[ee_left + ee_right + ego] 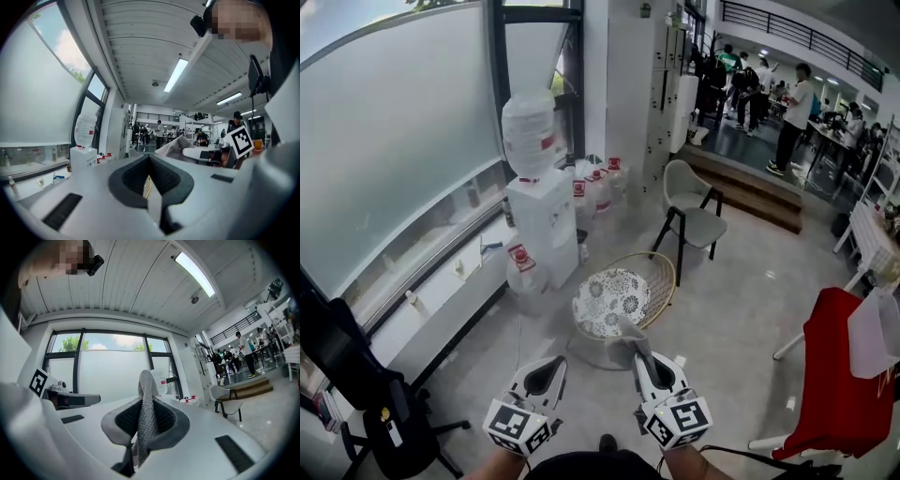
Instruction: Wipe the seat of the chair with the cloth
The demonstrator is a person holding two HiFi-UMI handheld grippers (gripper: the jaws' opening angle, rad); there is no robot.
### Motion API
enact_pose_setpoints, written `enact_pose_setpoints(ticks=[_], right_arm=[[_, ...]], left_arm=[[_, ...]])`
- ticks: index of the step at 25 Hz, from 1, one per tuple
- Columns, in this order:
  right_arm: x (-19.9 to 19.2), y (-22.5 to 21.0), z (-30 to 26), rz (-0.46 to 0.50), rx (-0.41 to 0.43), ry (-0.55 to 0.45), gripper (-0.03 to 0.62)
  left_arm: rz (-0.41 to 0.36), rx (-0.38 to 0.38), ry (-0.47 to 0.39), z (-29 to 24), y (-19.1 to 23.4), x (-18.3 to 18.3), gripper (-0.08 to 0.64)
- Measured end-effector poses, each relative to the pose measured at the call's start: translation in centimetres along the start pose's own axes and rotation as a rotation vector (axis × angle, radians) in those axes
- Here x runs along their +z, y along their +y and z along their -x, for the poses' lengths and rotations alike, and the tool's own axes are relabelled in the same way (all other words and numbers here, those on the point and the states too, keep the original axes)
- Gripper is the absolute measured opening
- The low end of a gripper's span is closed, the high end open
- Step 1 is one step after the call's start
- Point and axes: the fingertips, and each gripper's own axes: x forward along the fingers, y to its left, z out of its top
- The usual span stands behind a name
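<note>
Grey knitted cloth (146, 401) is pinched between the 2 dark padded fingers (171, 420) of the right gripper (645, 360). Its free end stands up above the fingers, and a shorter tail hangs below them. In the head view the cloth (625, 336) juts forward from that gripper and overlaps the near edge of the round wicker chair (664, 279). Whether it touches the chair cannot be told. The chair sits low on the pale glossy floor (741, 300) and carries a patterned black-and-white seat cushion (609, 295).

The left gripper (549, 367) is held just beside the right one, nearer the person than the chair. Its fingers (126, 178) are pressed together with nothing between them.

Behind the wicker chair a white water dispenser (542, 211) with an upturned bottle on top stands against the window wall. Spare water bottles with red caps (595, 183) are grouped beside it. A grey shell chair with black legs (694, 214) stands further back, well apart from the wicker one. At the right a red fabric (839, 375) hangs over a white frame, and a black office chair (370, 398) is at the left edge. Several people (792, 103) stand in the raised area at the back.
</note>
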Motion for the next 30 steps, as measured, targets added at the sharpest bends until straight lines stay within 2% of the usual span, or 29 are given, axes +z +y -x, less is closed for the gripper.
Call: enact_pose_setpoints(ticks=[4, 9, 14, 18, 30], right_arm=[[0.1, -3.1, -1.3, -0.005, -0.002, -0.001, 0.023], [-0.3, -5.2, -3.7, -0.026, -0.013, 0.009, 0.024], [-0.4, -6.4, -7.1, -0.029, -0.050, 0.020, 0.024], [-0.2, -6.8, -10.7, 0.007, -0.082, 0.017, 0.024], [0.1, -5.9, -23.1, 0.050, -0.207, 0.018, 0.023]], left_arm=[[-0.032, -0.021, 0.017, -3.5, -0.2, 0.1, 0.006], [-0.026, -0.028, 0.049, -6.6, 1.1, -0.1, 0.006], [-0.022, -0.089, 0.061, -9.8, 3.2, -0.4, 0.006], [0.002, -0.128, 0.045, -12.2, 6.4, -0.2, 0.006], [0.010, -0.259, -0.012, -18.3, 18.6, 1.6, 0.006]])
